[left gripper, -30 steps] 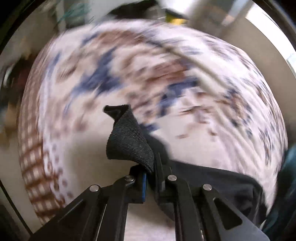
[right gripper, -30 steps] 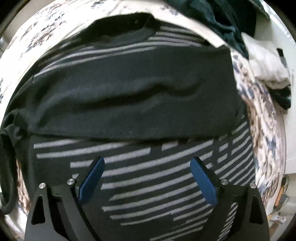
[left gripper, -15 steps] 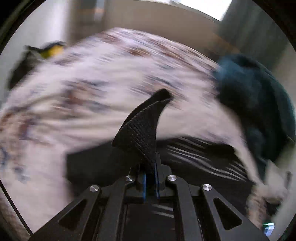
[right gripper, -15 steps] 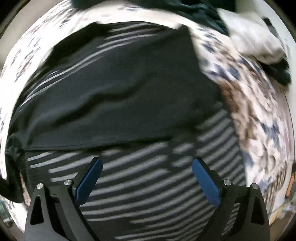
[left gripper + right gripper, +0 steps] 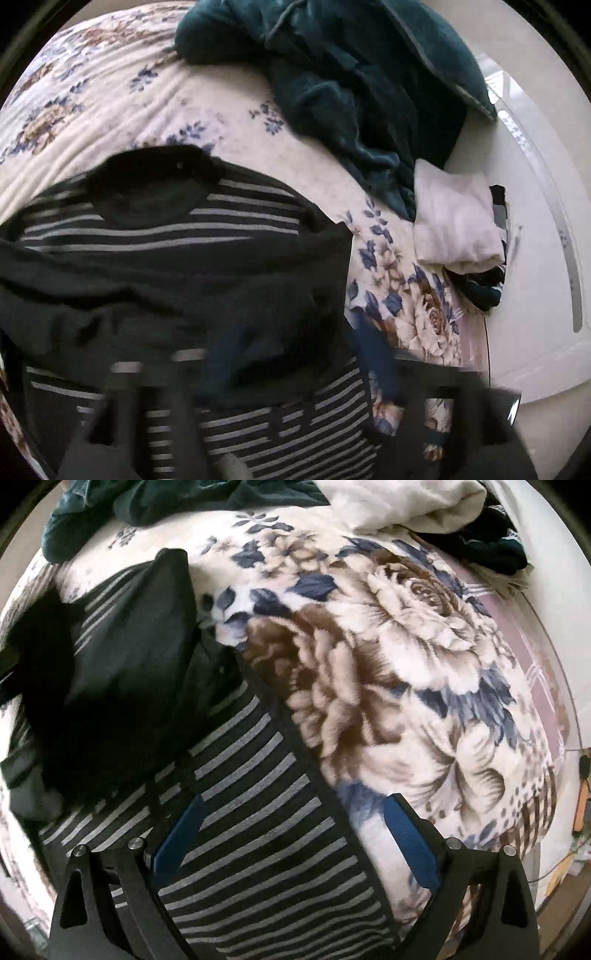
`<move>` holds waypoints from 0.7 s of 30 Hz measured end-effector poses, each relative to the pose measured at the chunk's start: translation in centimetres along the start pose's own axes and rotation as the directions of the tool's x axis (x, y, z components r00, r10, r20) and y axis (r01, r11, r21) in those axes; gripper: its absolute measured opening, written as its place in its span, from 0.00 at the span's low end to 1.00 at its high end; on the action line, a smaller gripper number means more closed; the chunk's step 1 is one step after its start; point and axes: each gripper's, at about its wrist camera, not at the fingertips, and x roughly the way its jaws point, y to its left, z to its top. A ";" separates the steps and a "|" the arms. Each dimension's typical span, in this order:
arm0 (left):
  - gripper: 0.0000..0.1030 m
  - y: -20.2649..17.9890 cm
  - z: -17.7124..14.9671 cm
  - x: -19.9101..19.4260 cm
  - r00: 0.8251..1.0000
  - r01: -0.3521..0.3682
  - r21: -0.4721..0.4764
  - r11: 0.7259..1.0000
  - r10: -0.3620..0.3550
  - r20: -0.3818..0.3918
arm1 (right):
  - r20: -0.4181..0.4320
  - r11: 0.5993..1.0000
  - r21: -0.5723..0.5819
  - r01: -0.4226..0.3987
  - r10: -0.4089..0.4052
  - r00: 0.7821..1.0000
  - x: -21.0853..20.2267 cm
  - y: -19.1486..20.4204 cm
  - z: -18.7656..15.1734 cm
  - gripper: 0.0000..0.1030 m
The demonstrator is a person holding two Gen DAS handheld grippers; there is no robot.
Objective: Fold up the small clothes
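My L gripper (image 5: 295, 369) fingers just spread, released, above striped sweater (image 5: 155, 236) on floral bed blanket (image 5: 406, 646); R gripper (image 5: 291, 845) fingers released over sweater's edge.

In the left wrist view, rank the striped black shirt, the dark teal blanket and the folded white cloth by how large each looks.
1. striped black shirt: fills most of the lower left, though it lies nearest the camera, which inflates it.
2. dark teal blanket: a big heap across the top.
3. folded white cloth: clearly the smallest.

The right gripper (image 5: 291, 843) has a black angular frame with triangular cut-outs, silver screw heads and blue finger pads (image 5: 179, 840). The left gripper (image 5: 295, 376) appears blurred, dark-framed.
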 end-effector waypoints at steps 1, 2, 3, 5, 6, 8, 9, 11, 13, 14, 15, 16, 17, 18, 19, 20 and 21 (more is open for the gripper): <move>0.82 1.4 -0.2 -1.1 1.000 -0.013 -0.019 1.000 0.013 0.015 | -0.007 1.000 -0.003 -0.025 0.025 1.000 -0.2 -0.3 0.6 0.96; 0.82 2.6 -0.4 -1.9 0.999 -0.030 -0.036 0.999 0.030 0.021 | -0.014 0.999 -0.011 -0.048 0.047 0.999 -0.5 -0.4 1.3 0.96; 0.82 3.7 -0.6 -2.4 0.998 -0.055 -0.050 0.997 0.057 0.028 | -0.015 0.997 -0.020 -0.070 0.070 0.997 -0.8 -0.3 1.7 0.96; 0.82 8.3 -1.2 -4.9 0.983 -0.168 -0.097 0.981 0.174 0.054 | -0.021 0.986 -0.021 -0.164 0.164 0.986 -1.4 -0.1 3.1 0.96; 0.82 10.3 -1.6 -5.8 0.970 -0.227 -0.114 0.967 0.235 0.063 | -0.023 0.977 -0.009 -0.212 0.211 0.977 -1.6 0.1 3.8 0.96; 0.82 15.1 -2.7 -7.8 0.920 -0.373 -0.162 0.914 0.387 0.060 | -0.019 0.952 0.011 -0.305 0.305 0.952 -1.8 0.9 5.3 0.96; 0.82 17.0 -3.0 -8.5 0.899 -0.418 -0.185 0.889 0.434 0.051 | -0.016 0.943 0.012 -0.332 0.333 0.943 -1.7 1.6 6.1 0.96; 0.82 21.5 -4.2 -9.6 0.858 -0.498 -0.244 0.832 0.514 0.000 | -0.011 0.938 0.002 -0.347 0.347 0.938 -1.0 3.4 7.5 0.94; 0.82 25.0 -5.3 -10.3 0.829 -0.543 -0.300 0.785 0.557 -0.042 | -0.022 0.941 -0.036 -0.336 0.336 0.942 0.1 5.2 8.8 0.91; 0.82 26.0 -5.8 -10.5 0.819 -0.556 -0.315 0.769 0.572 -0.051 | -0.045 0.945 -0.066 -0.320 0.317 0.947 1.3 6.6 9.4 0.83; 0.82 26.8 -6.2 -10.6 0.810 -0.567 -0.327 0.756 0.583 -0.058 | -0.057 0.946 -0.082 -0.314 0.310 0.949 2.2 7.3 9.8 0.70; 0.82 27.6 -6.5 -10.7 0.804 -0.574 -0.339 0.745 0.591 -0.063 | -0.072 0.947 -0.093 -0.308 0.302 0.951 2.9 7.8 10.0 0.30; 0.82 28.4 -6.7 -10.8 0.800 -0.578 -0.354 0.735 0.596 -0.068 | -0.092 0.953 -0.108 -0.284 0.275 0.957 3.6 8.7 10.0 0.03; 0.82 28.9 -6.8 -10.8 0.800 -0.576 -0.368 0.730 0.595 -0.071 | -0.066 0.962 -0.115 -0.246 0.240 0.969 3.5 9.0 9.9 0.03; 0.82 29.7 -6.9 -10.9 0.806 -0.564 -0.396 0.724 0.588 -0.073 | -0.033 0.968 -0.130 -0.214 0.211 0.977 3.2 9.1 9.8 0.03; 0.82 30.1 -7.0 -10.8 0.810 -0.556 -0.413 0.721 0.582 -0.074 | -0.002 0.973 -0.147 -0.178 0.179 0.984 2.6 9.3 9.6 0.02; 0.82 30.5 -7.0 -10.7 0.814 -0.548 -0.429 0.718 0.575 -0.077 | 0.031 0.978 -0.163 -0.130 0.136 0.990 2.1 9.2 9.6 0.02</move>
